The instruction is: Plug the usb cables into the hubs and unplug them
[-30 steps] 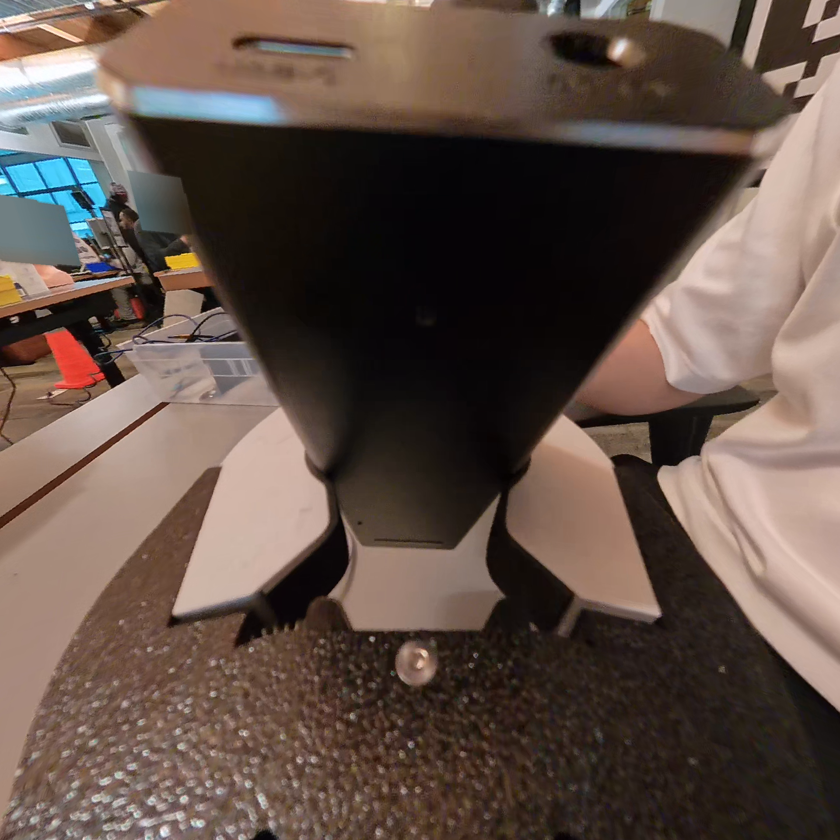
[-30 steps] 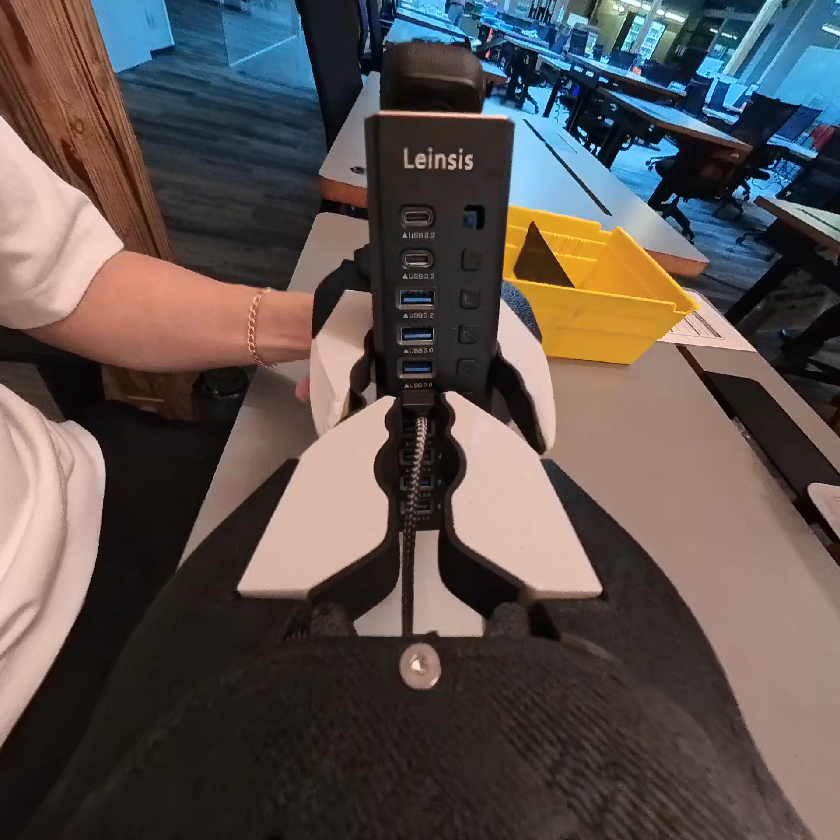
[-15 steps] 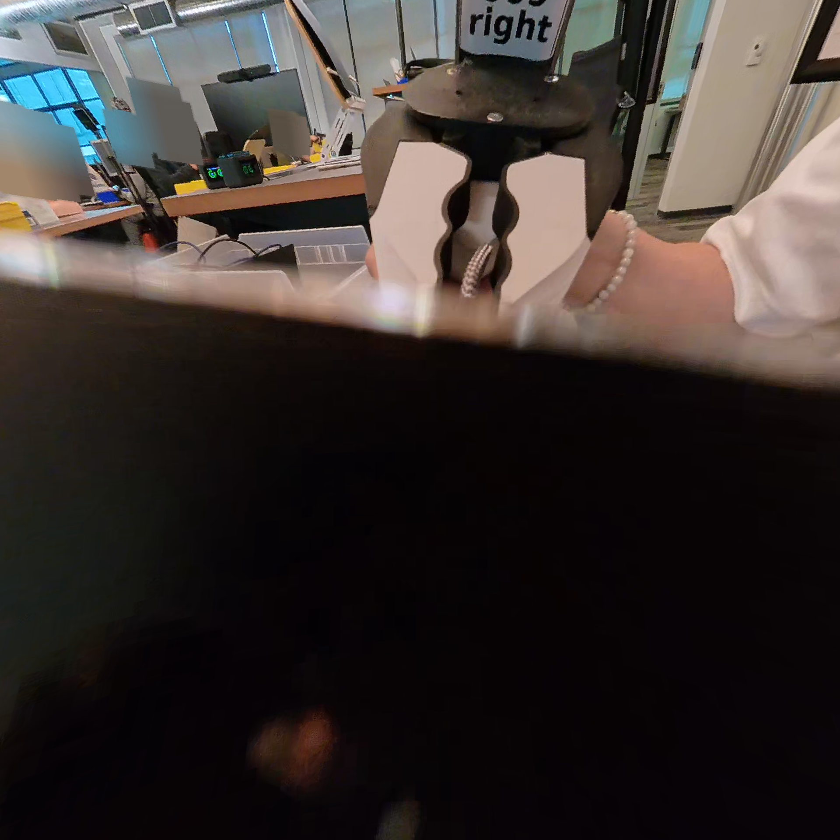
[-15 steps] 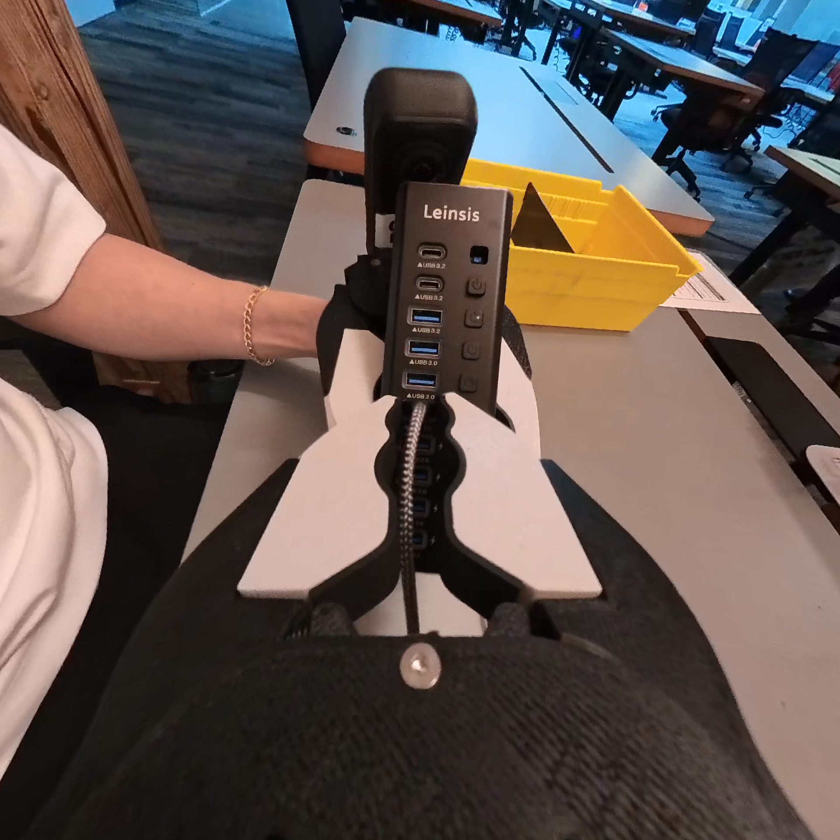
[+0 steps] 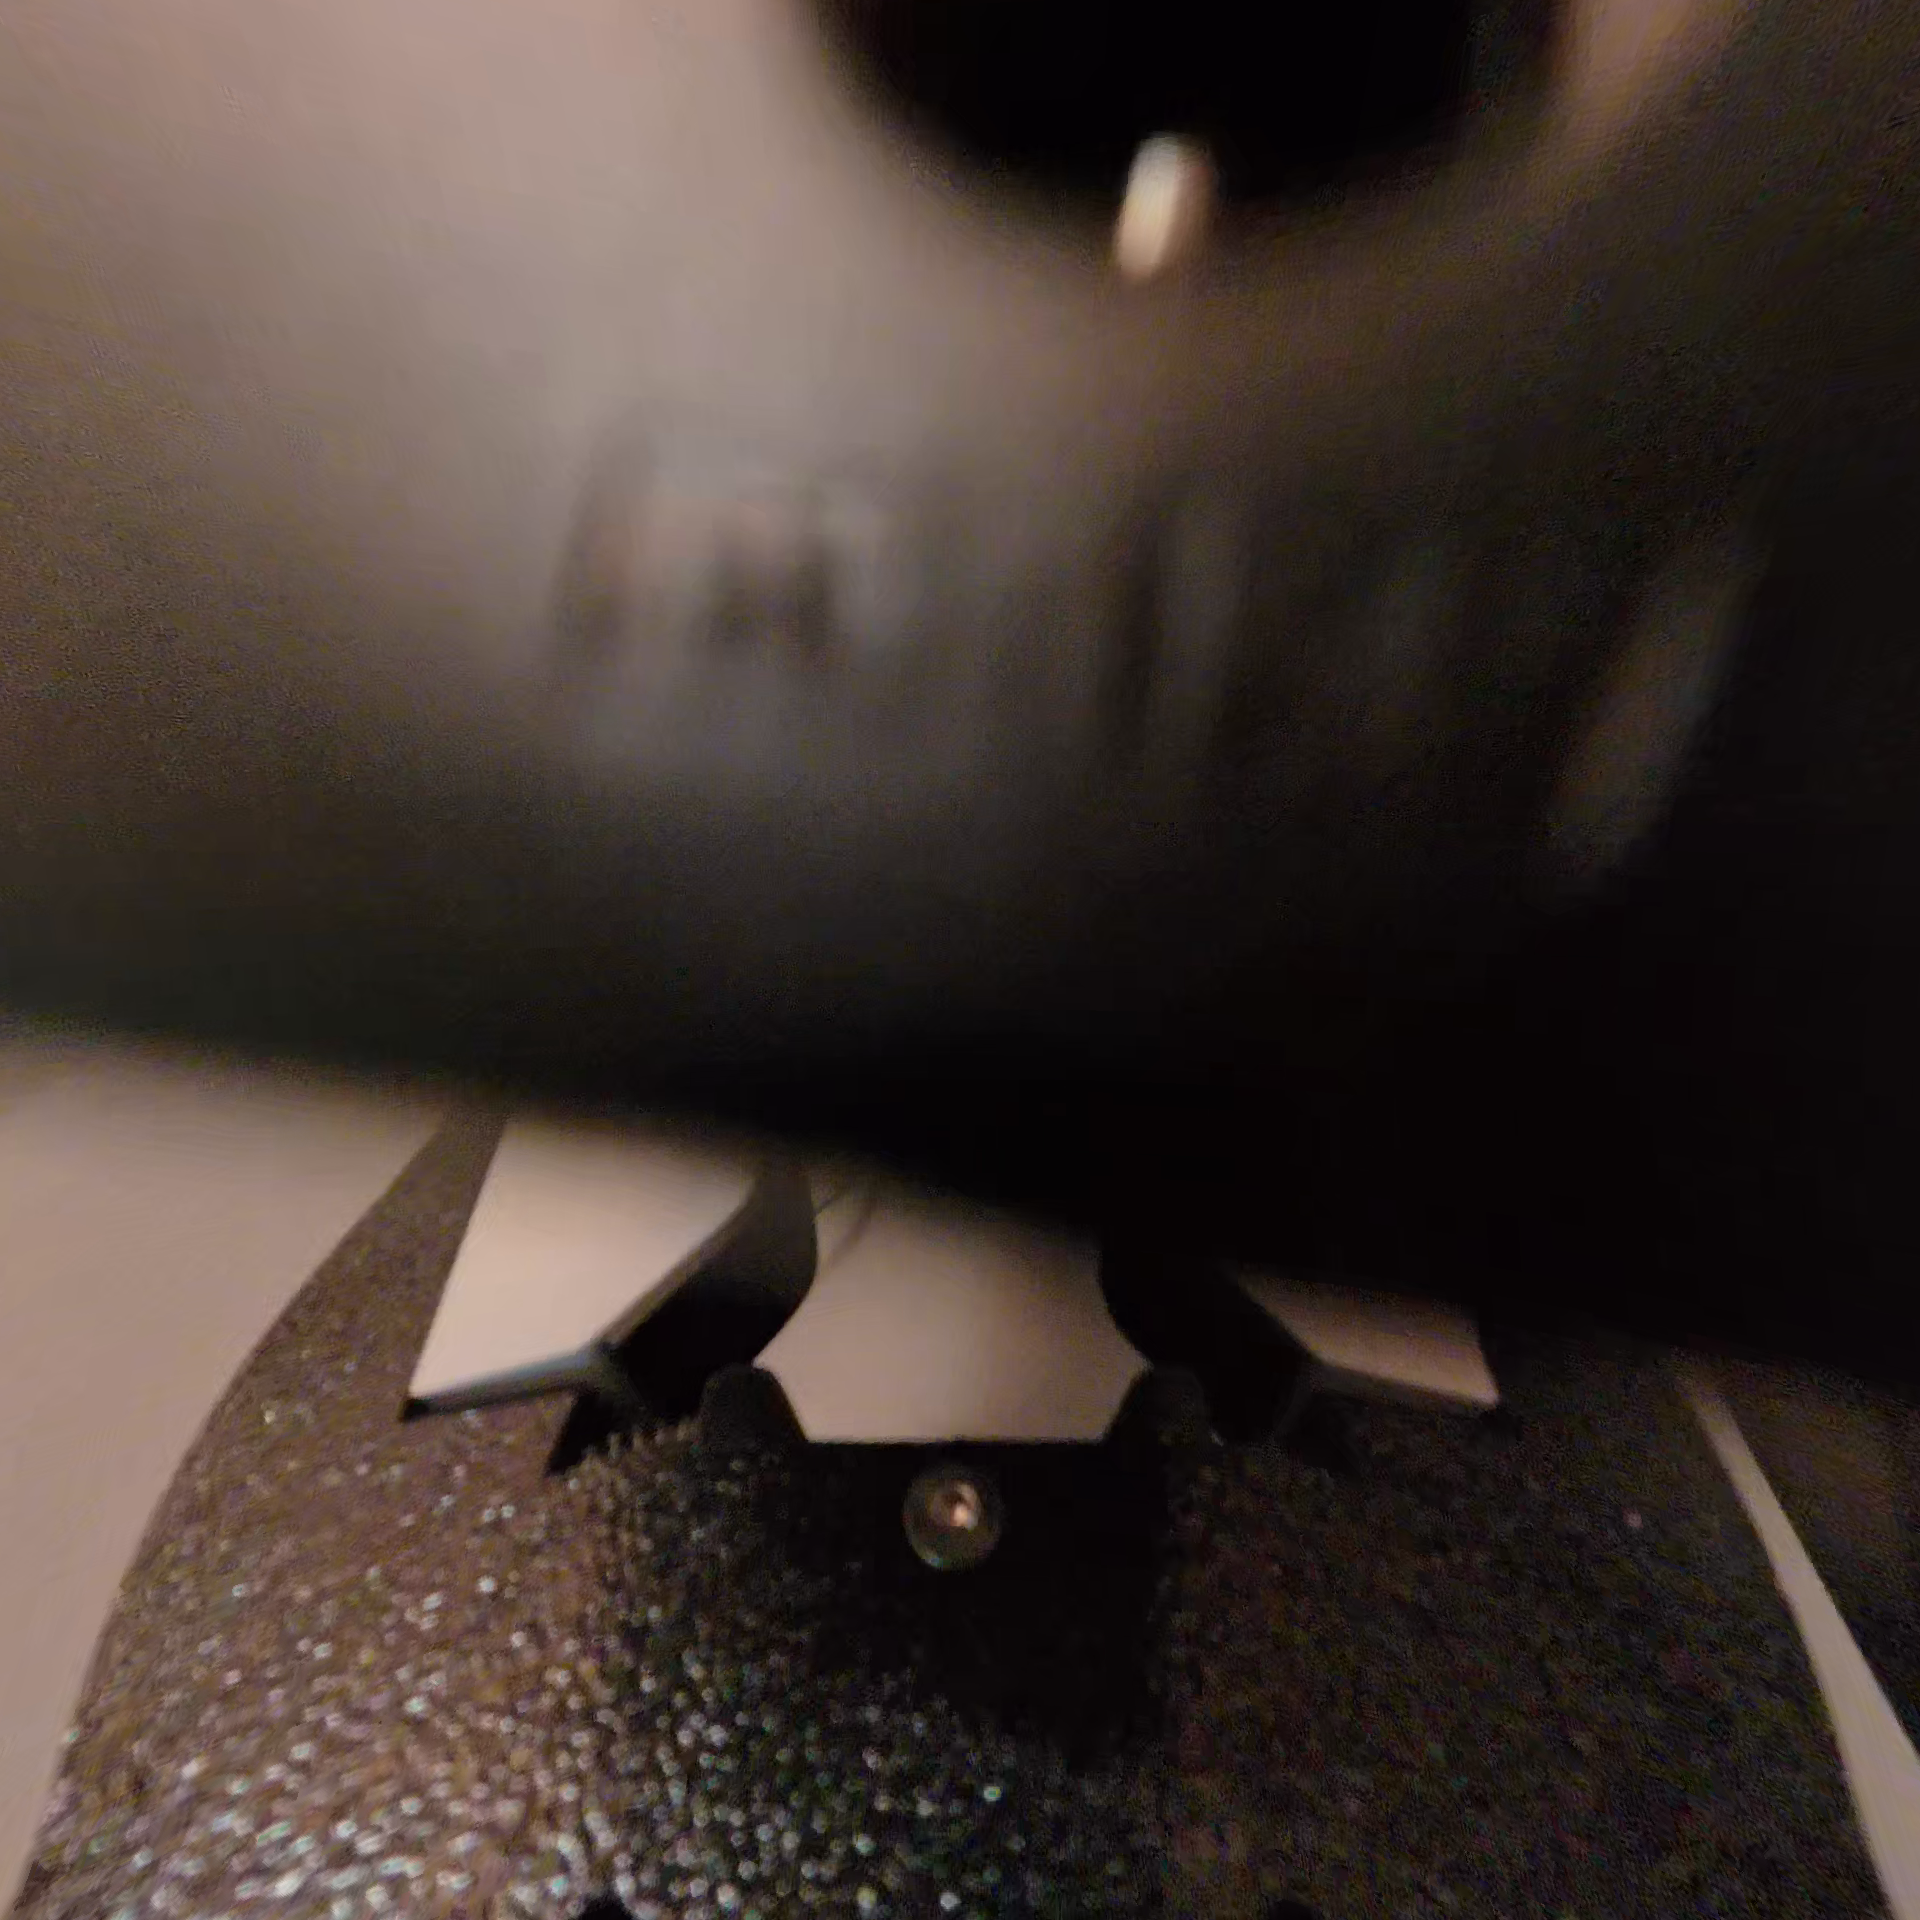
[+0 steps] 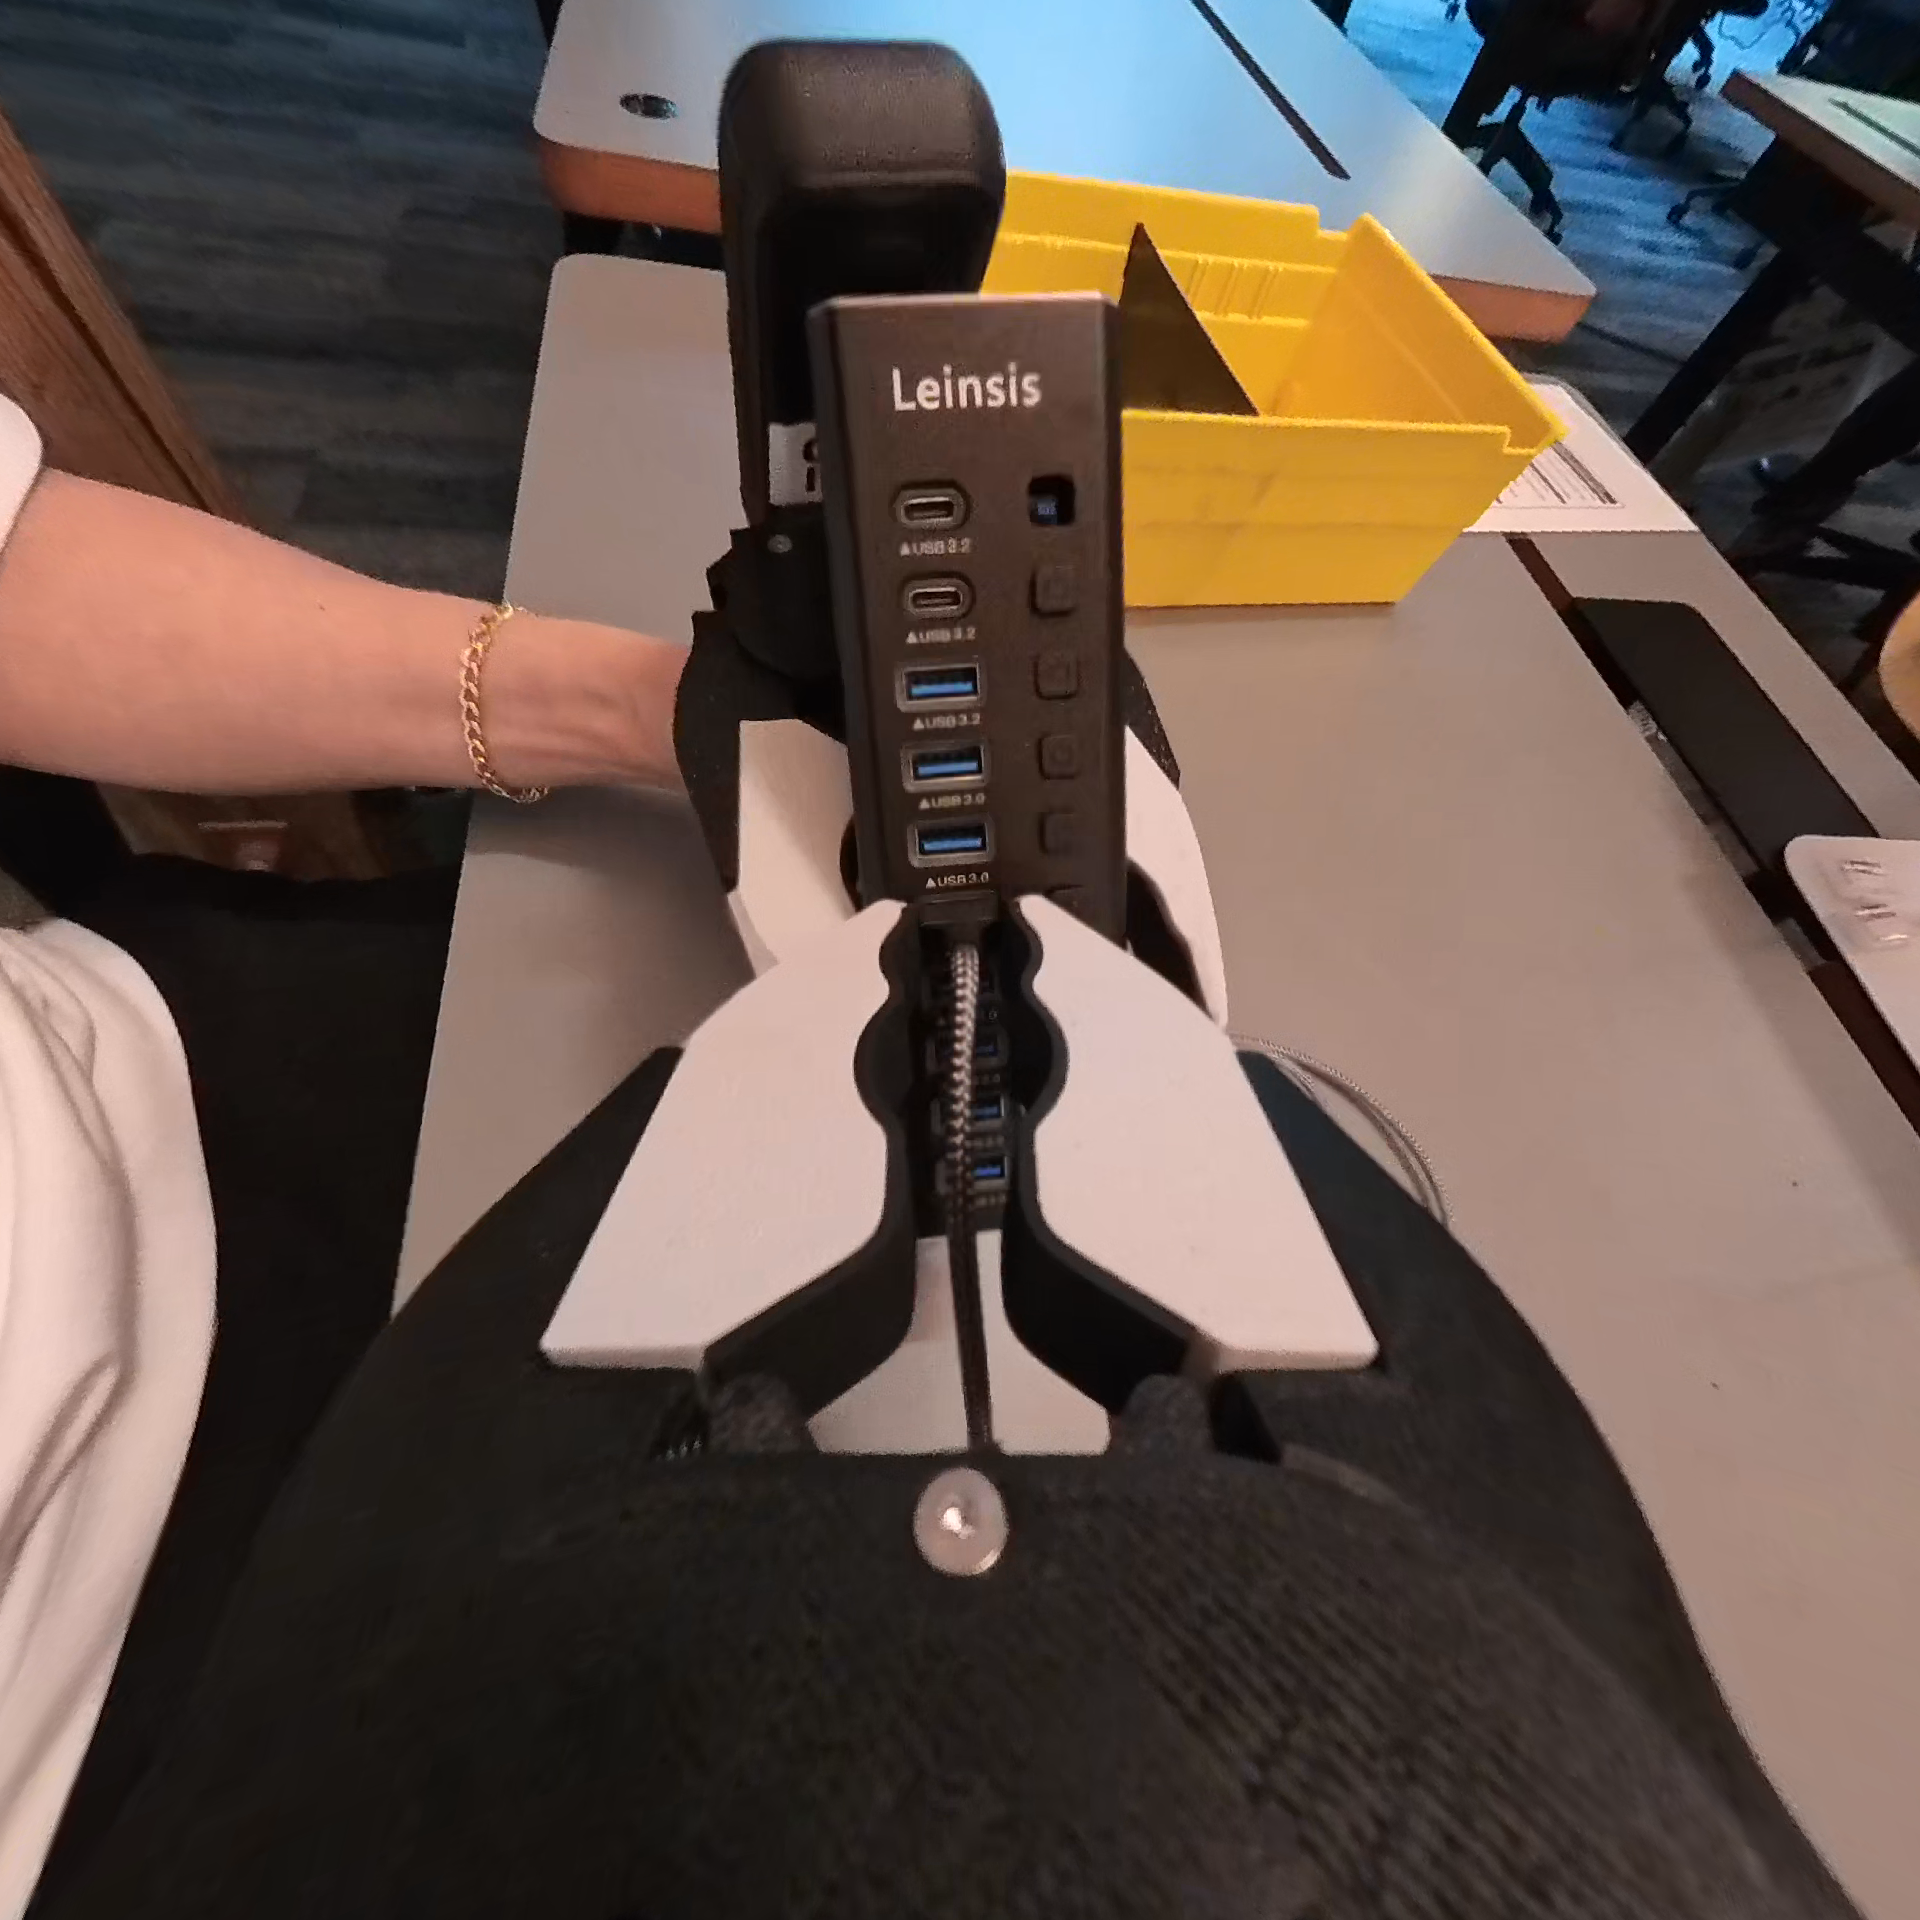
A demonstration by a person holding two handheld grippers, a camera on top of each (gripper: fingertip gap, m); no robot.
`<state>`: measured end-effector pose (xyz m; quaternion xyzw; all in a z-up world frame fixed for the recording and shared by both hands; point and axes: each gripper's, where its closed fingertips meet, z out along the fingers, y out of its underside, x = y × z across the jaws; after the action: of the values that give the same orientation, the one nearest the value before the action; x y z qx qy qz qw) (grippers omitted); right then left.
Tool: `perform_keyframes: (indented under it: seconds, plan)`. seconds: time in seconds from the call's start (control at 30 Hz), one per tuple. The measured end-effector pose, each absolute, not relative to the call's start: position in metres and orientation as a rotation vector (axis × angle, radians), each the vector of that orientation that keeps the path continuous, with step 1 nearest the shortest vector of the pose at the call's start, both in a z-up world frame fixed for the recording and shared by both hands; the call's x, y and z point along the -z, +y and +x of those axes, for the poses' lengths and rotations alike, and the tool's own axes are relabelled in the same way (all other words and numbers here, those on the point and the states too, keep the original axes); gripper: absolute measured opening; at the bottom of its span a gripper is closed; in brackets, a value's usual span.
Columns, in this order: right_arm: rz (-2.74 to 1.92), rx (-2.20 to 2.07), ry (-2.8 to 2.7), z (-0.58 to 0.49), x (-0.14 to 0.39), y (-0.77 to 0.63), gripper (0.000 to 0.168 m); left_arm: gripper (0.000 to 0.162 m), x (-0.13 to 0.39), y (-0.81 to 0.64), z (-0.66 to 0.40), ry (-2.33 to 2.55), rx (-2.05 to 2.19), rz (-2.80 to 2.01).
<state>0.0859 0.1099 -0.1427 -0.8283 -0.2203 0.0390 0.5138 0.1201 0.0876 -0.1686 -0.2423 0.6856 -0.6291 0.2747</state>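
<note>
Long black rectangular USB hub [image 6: 971,582], held upright above the grey worktop [image 6: 1455,883], port column facing my right camera. Rigid shell, looks light; smooth sides could slip, so I judge the lower body the place to grip, clear of the ports.

Black-and-white braided USB cable [image 6: 961,1039] runs down from a dark plug at a lower port. Whether it is fully seated I cannot tell. The cord is limp; the stiff plug housing is the part to hold, and any pull should go straight along the port.

My right tongs [image 6: 961,925] are clamped together on the cable just behind the plug, tips close against the hub face.

My left tongs [image 6: 971,831] grip the hub's lower body from the far side, as seen from the right camera. In the left wrist view the hub [image 5: 935,675] is a dark blur filling the frame.

Yellow plastic bin [image 6: 1320,447] sits behind on the worktop.
</note>
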Motion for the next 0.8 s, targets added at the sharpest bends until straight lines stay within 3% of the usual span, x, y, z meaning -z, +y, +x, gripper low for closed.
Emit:
perform_keyframes:
  seconds: [0.03,0.53,0.6,0.7,0.8]
  plan:
    - [-2.007,-0.079,-0.539,0.086,0.144,0.109,0.015,0.069,0.169,0.088,0.12,1.848,1.683,-0.644]
    - [-2.126,-0.015,-0.596,0.093,0.152,0.097,0.015,0.068,0.176,0.085,0.119,1.871,1.702,-0.627]
    - [-2.178,0.278,-0.487,0.141,0.132,0.073,0.015,0.068,0.178,0.118,0.121,1.771,1.727,-0.745]
    - [-1.853,0.002,-0.413,0.123,0.072,0.068,0.015,0.068,0.147,0.163,0.118,1.462,1.944,-0.833]
    - [-1.955,0.26,-0.386,0.151,0.091,0.076,0.015,0.069,0.136,0.15,0.114,1.532,1.879,-0.766]
